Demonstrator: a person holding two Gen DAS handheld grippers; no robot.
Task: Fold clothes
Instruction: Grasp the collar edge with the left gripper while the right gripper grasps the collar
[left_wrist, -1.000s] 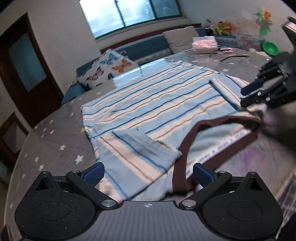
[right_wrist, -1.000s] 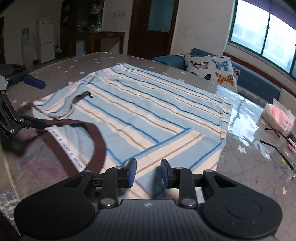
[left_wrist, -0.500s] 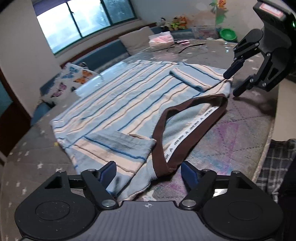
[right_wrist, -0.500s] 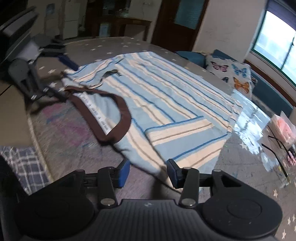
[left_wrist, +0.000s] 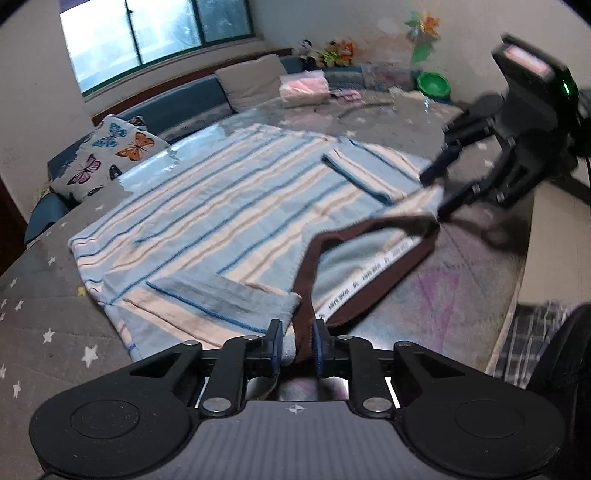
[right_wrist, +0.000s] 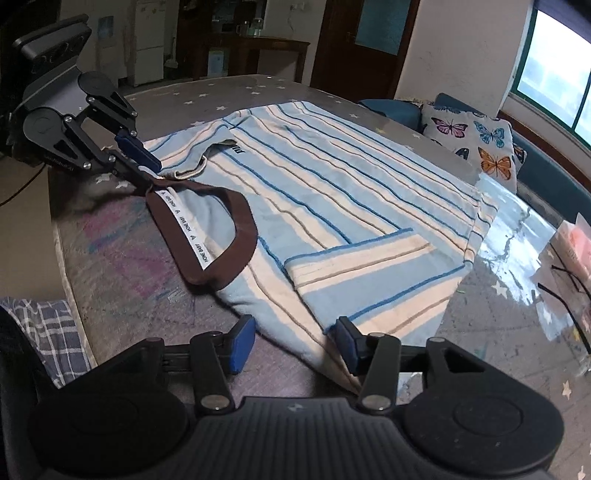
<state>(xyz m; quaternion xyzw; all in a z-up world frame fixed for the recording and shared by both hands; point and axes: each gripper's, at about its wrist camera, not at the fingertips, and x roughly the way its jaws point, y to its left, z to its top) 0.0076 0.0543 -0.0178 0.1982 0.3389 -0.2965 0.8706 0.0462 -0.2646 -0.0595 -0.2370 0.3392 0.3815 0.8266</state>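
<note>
Blue-and-cream striped shirt (right_wrist: 332, 192) with brown collar (right_wrist: 221, 236); grey star-print tablecloth (left_wrist: 44, 332); butterfly-patterned cushion (right_wrist: 476, 140).

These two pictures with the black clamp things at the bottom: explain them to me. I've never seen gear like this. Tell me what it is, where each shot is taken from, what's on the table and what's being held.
No robot here: a person holds a two-finger gripper in each hand, and each gripper carries a wide-angle camera looking forward along its fingers. So each picture shows its own gripper at the bottom edge and the other one across the table.

On the star-patterned table cover lies a blue and cream striped shirt, both sleeves folded in, with a brown collar.

The left gripper is closing, and the shirt's shoulder and collar edge sit between its blue pads. The right gripper is opening, and the shirt's other shoulder lies between its pads unpinched.

Further off: a butterfly pillow, a tissue pack, and a green bowl.
</note>
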